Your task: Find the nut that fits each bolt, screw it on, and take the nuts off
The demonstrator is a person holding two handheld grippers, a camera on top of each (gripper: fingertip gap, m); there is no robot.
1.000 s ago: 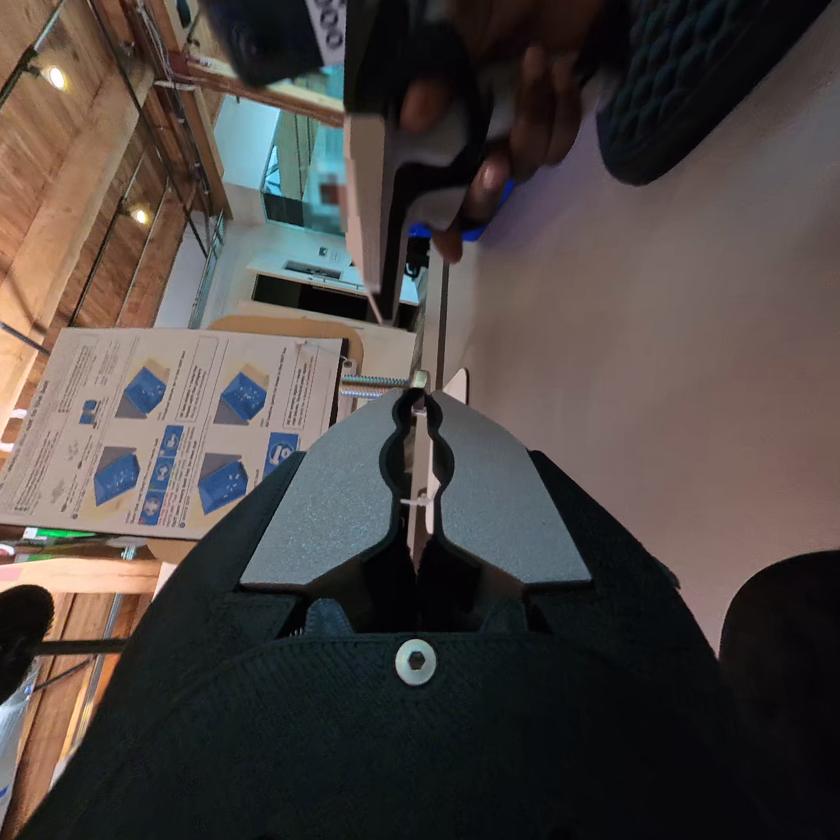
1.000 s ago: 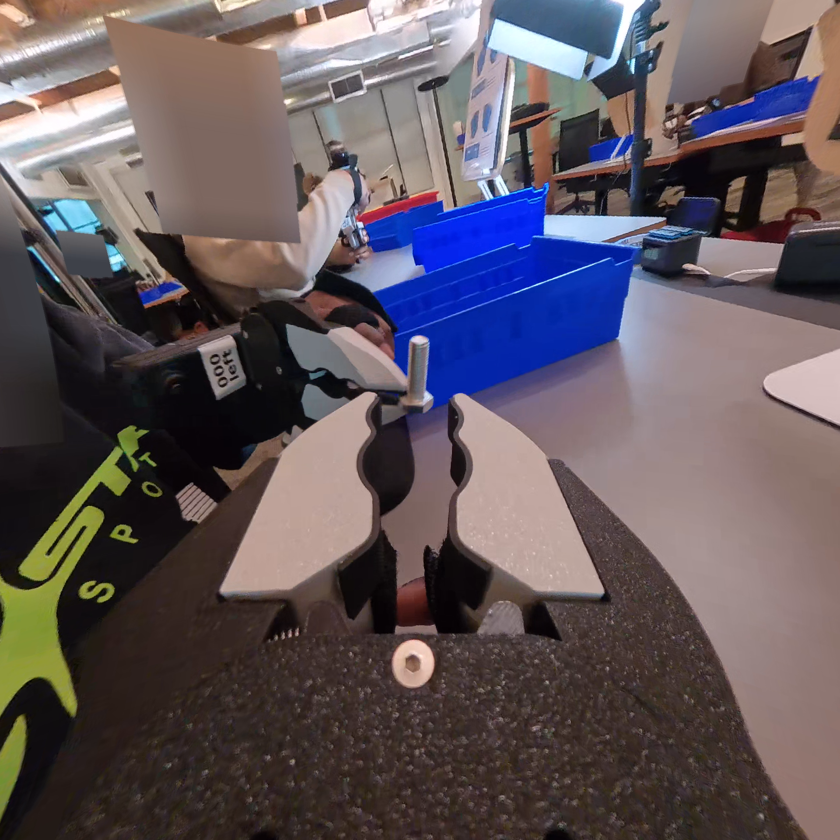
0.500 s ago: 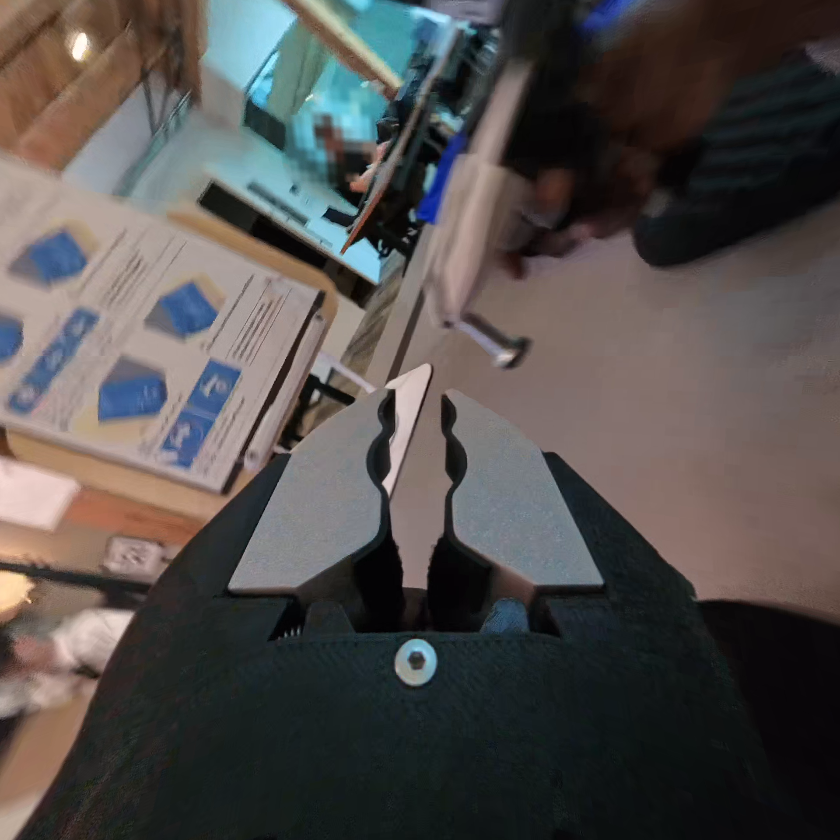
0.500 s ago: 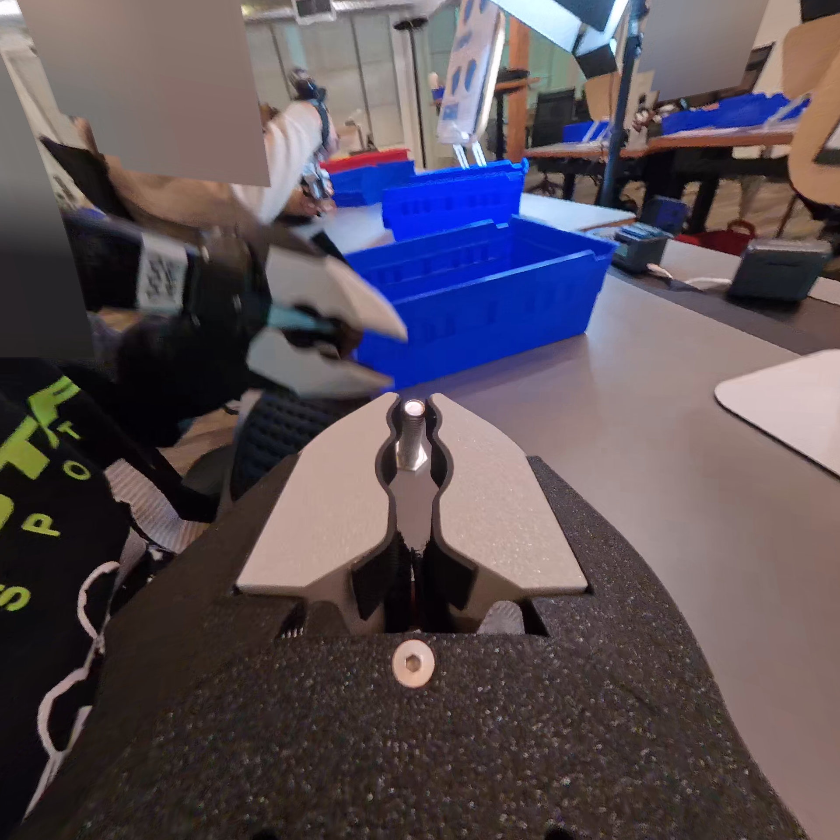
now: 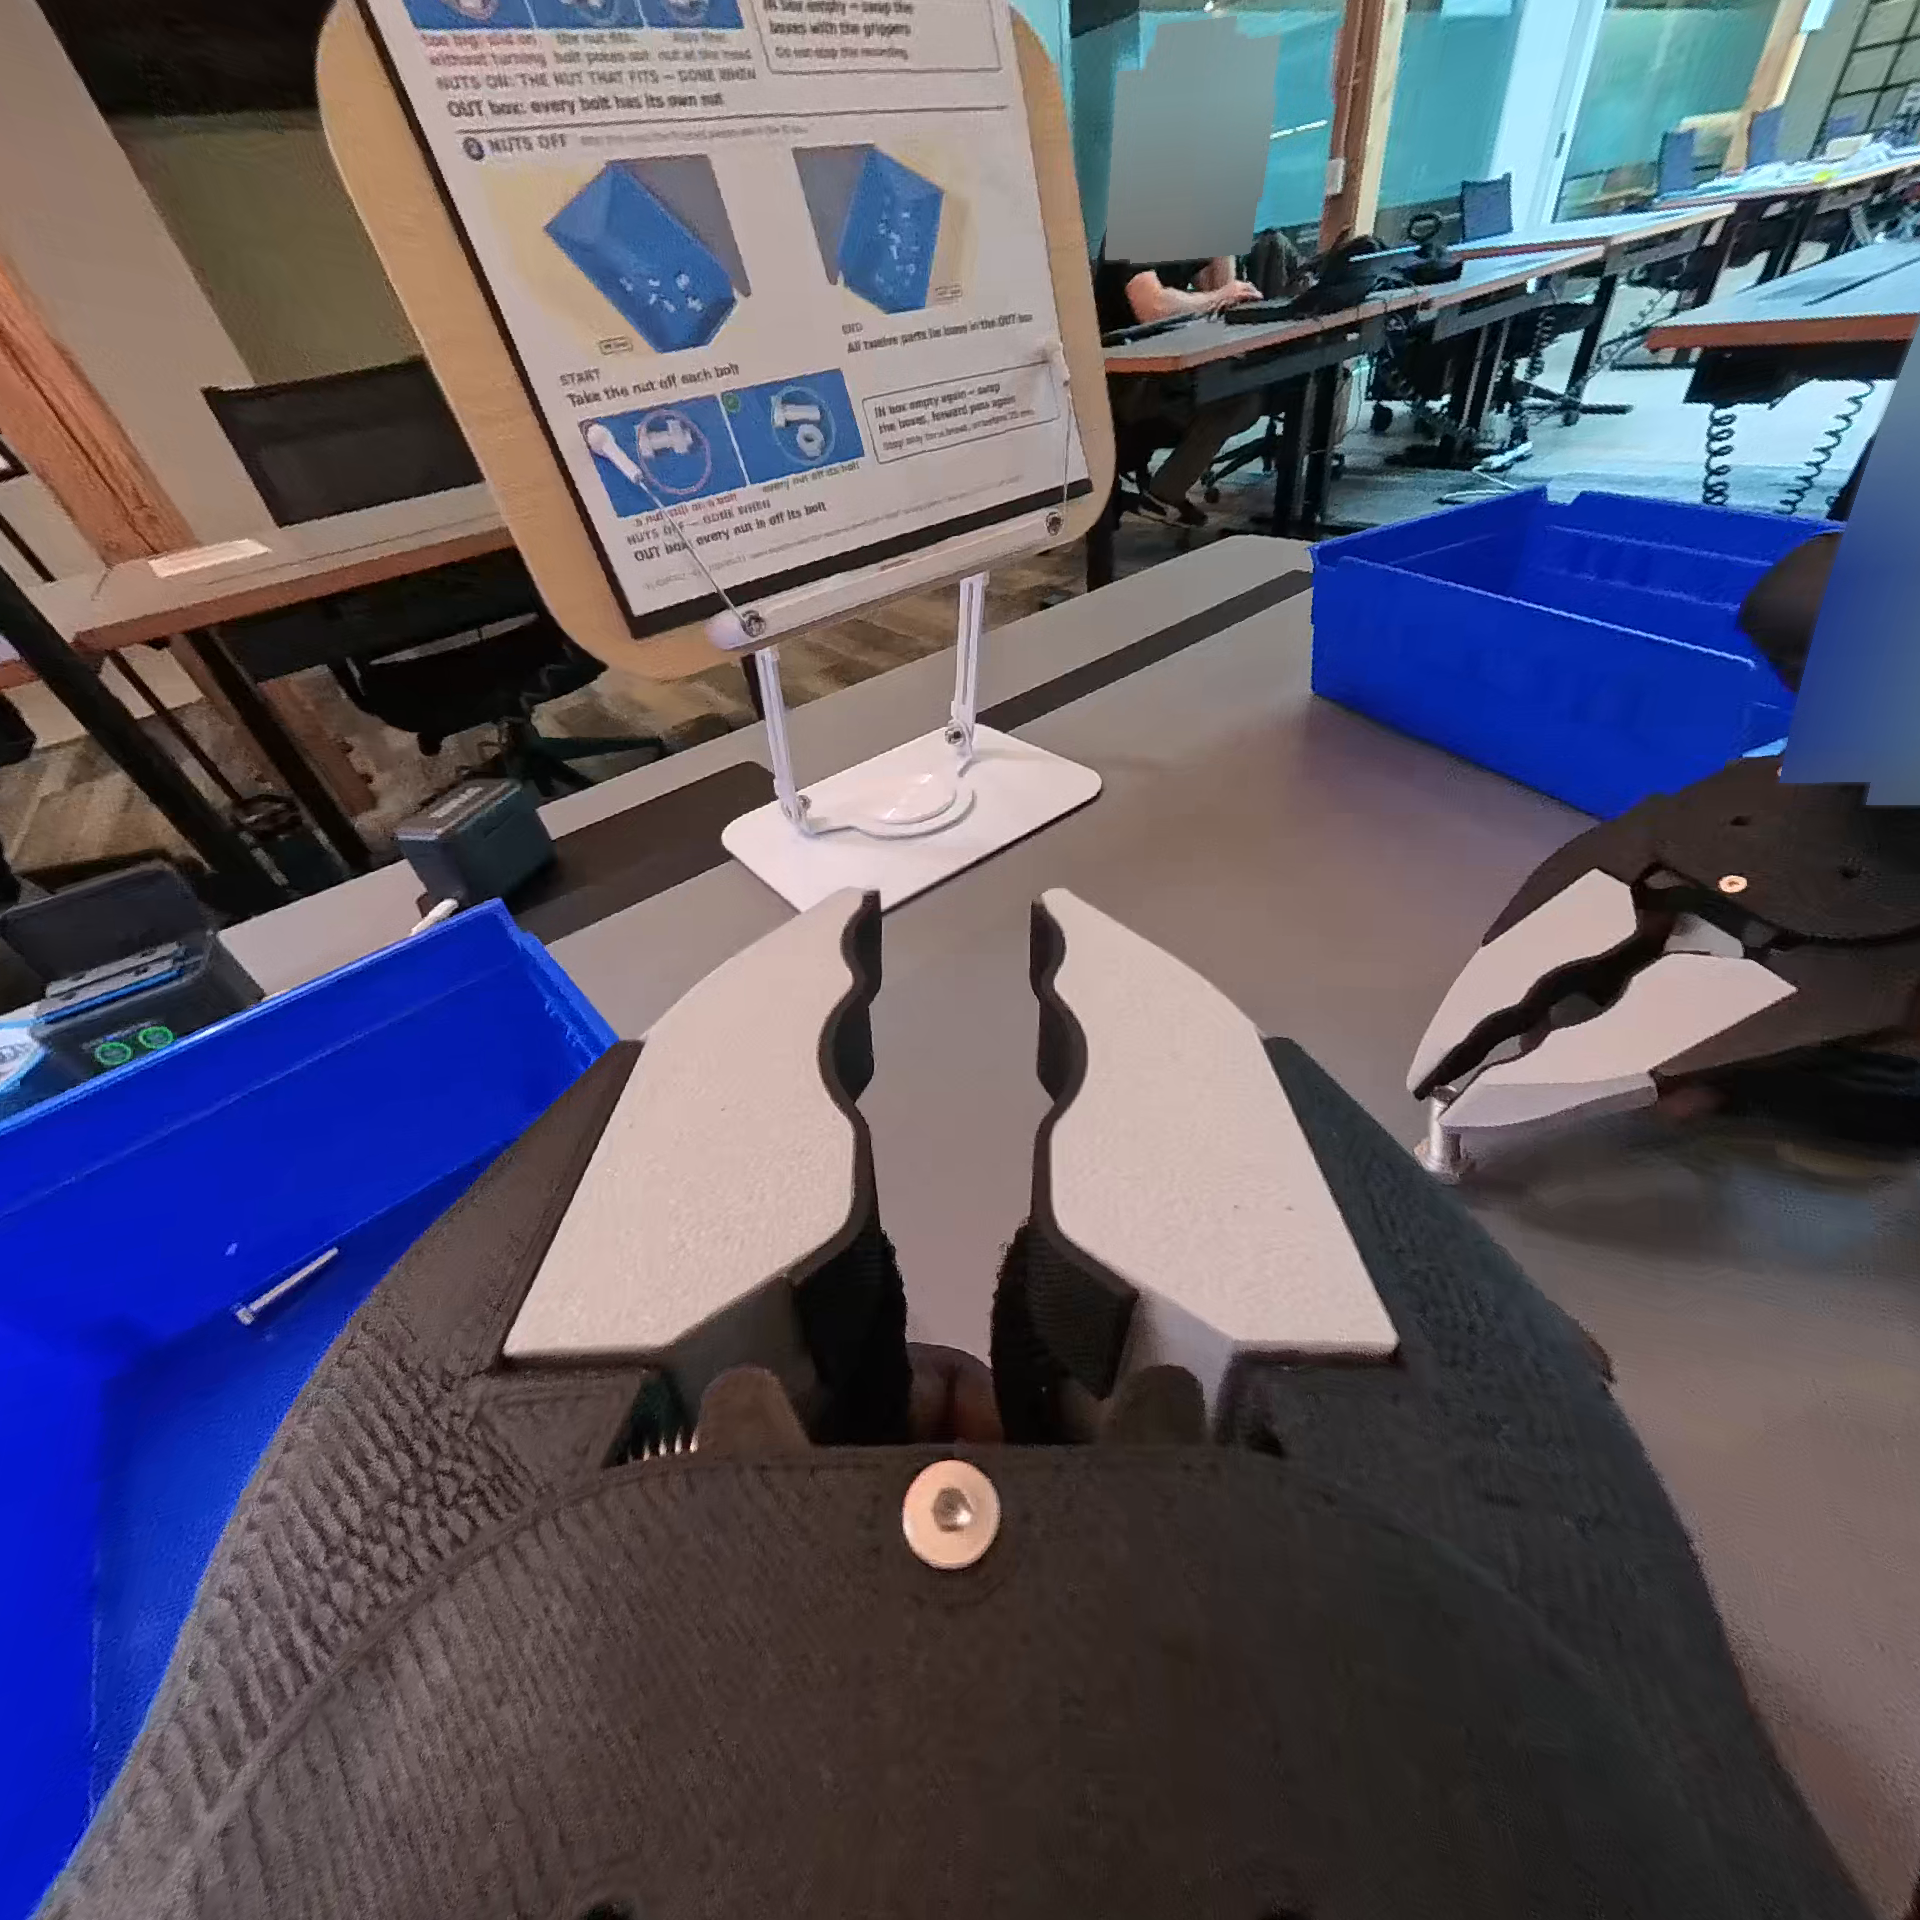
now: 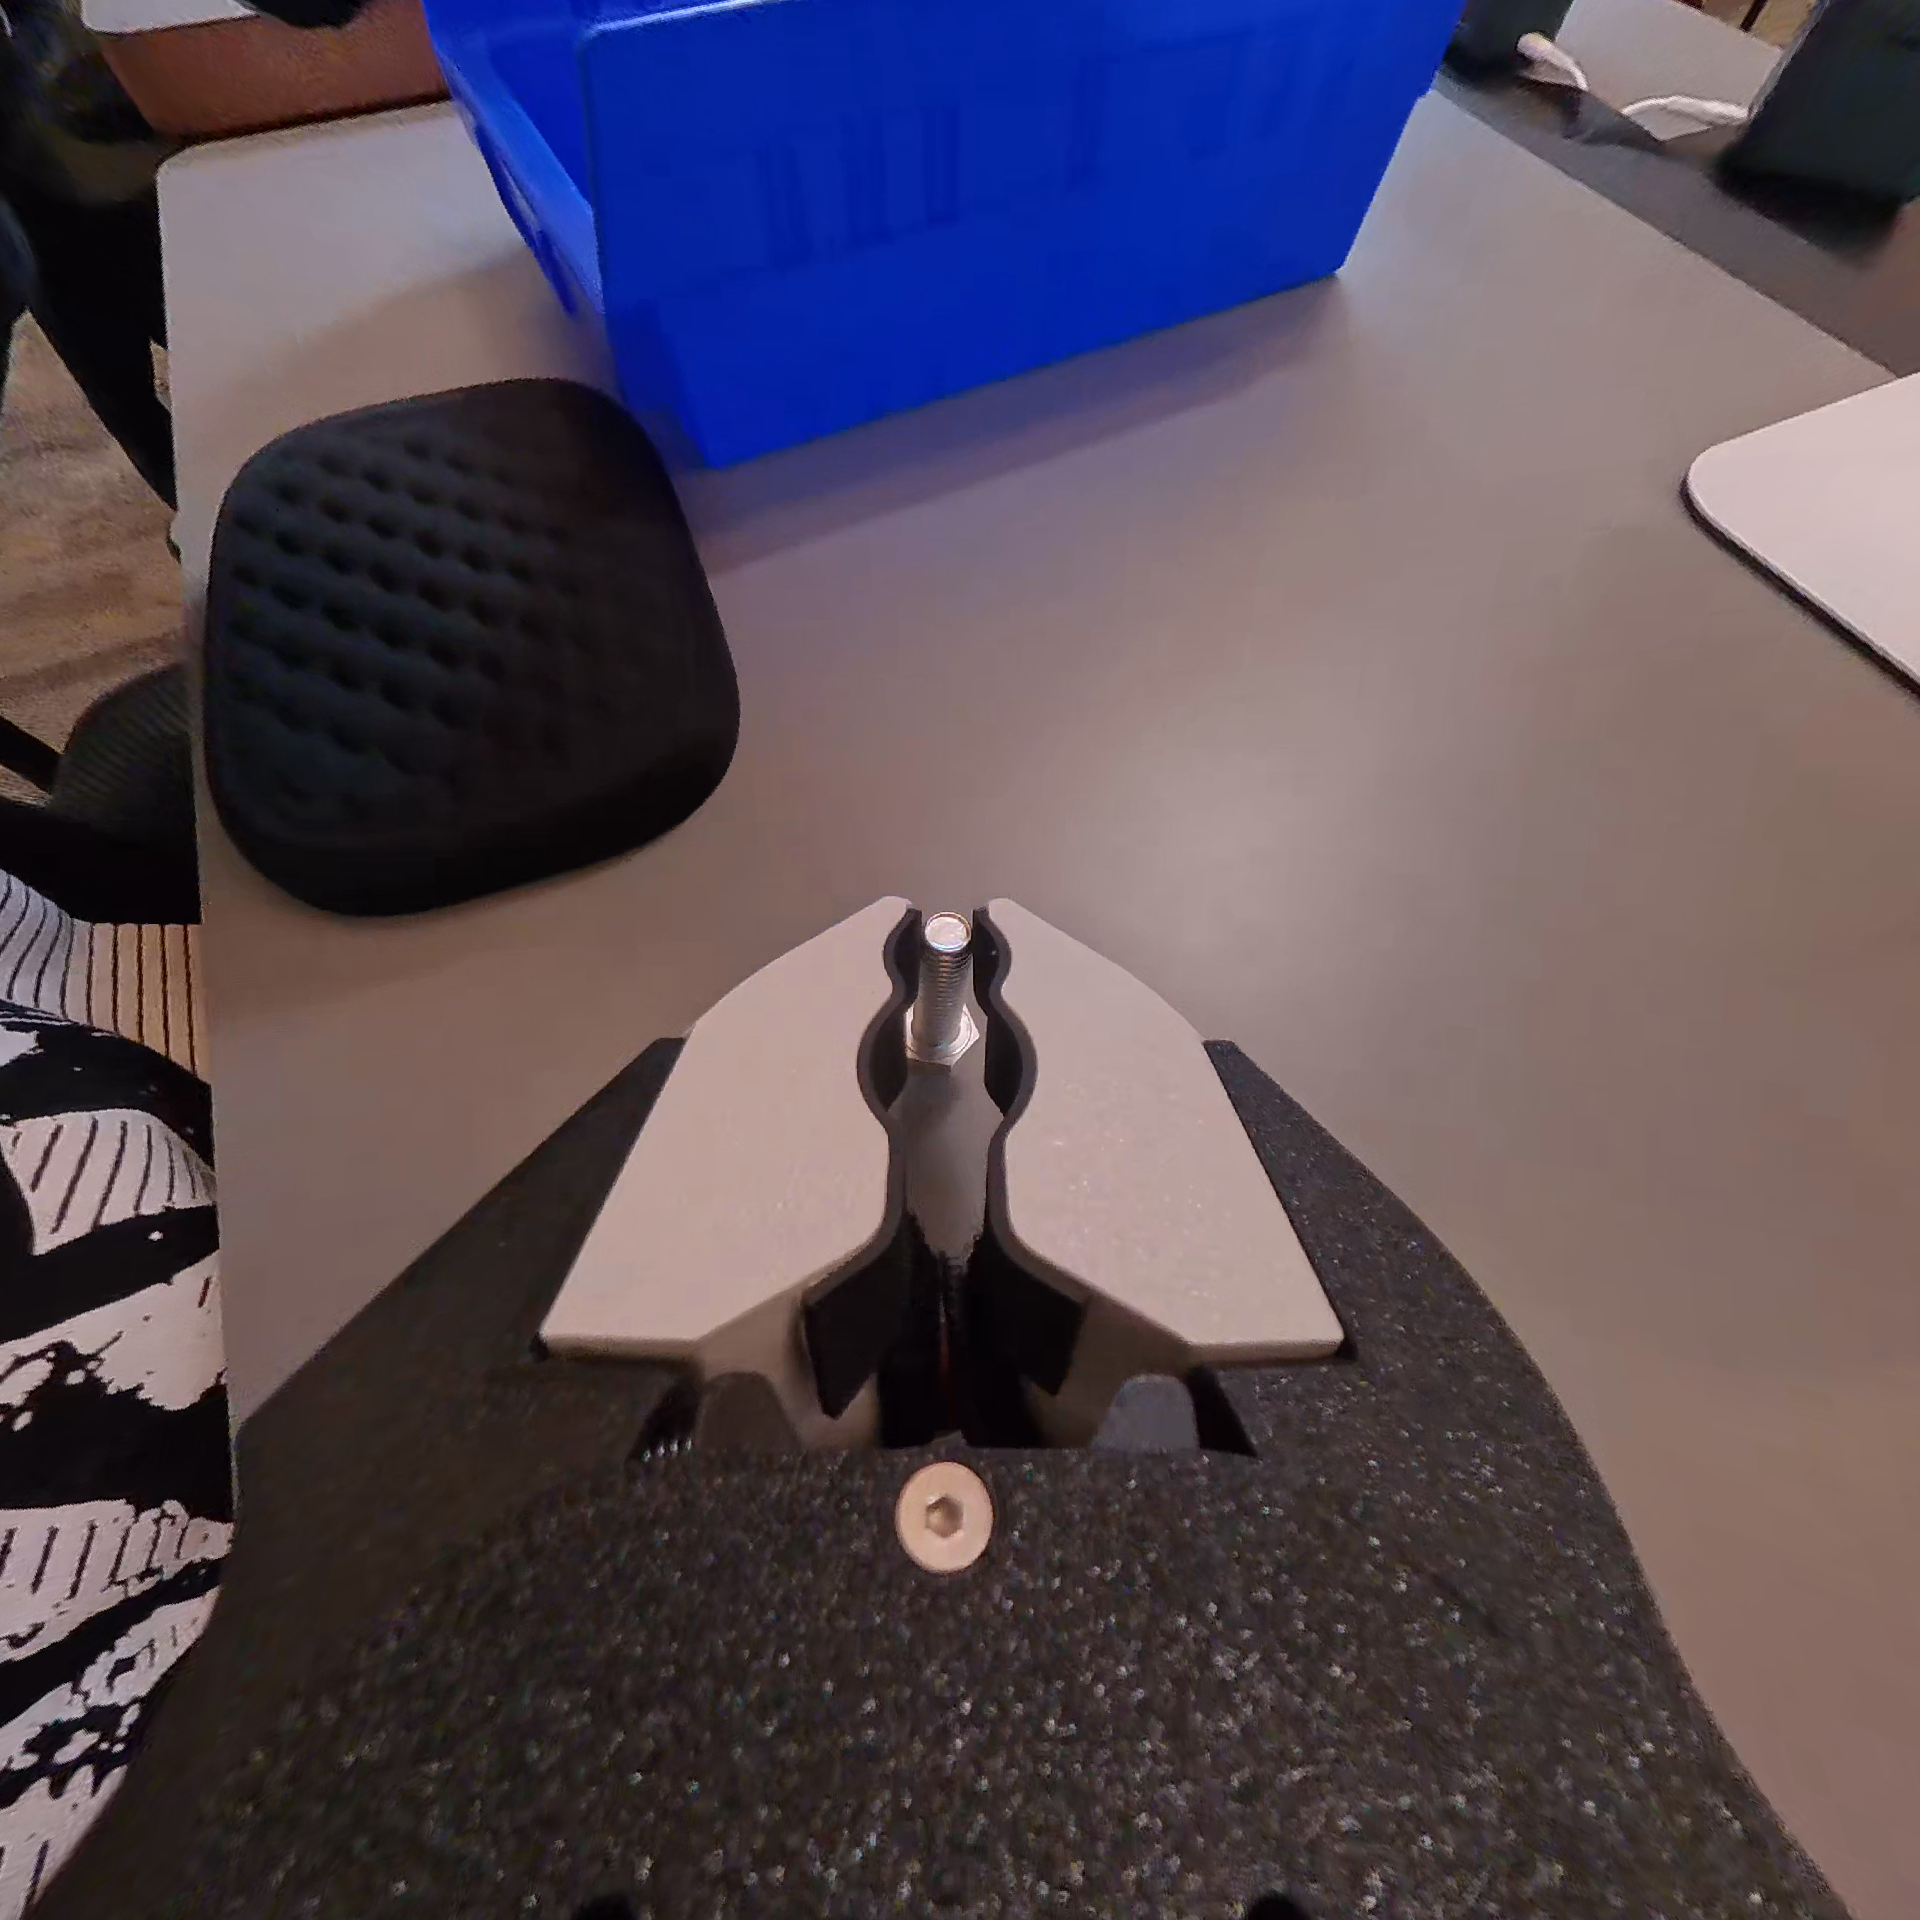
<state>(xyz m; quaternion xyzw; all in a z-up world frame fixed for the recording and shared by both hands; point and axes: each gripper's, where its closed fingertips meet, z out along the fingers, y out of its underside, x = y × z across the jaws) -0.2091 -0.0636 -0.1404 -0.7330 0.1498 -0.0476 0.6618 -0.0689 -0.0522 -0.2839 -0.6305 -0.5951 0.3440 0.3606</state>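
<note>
My right gripper (image 6: 945, 909) is shut on a silver bolt (image 6: 943, 987). It grips the threaded shank near its fingertips, and the hex head points down at the grey table (image 6: 1299, 779). In the left wrist view the right gripper (image 5: 1429, 1091) is at the right, with the bolt (image 5: 1442, 1138) standing head-down on the table or just above it. My left gripper (image 5: 956, 914) is open and empty above the table, left of the right gripper. A small silver bolt (image 5: 283, 1285) lies in the blue bin (image 5: 260, 1122) at the left. No nut is visible.
A second blue bin (image 5: 1538, 665) stands at the far right; it also shows in the right wrist view (image 6: 935, 208). An instruction board on a white stand (image 5: 914, 810) stands ahead. A black cushion pad (image 6: 457, 644) lies at the table's left edge. Across from one pair of fingers to the other is roughly 20 centimetres.
My left gripper let go of the bolt, opened and swung round to face the board. My right gripper closed on the bolt and lowered it to the table.
</note>
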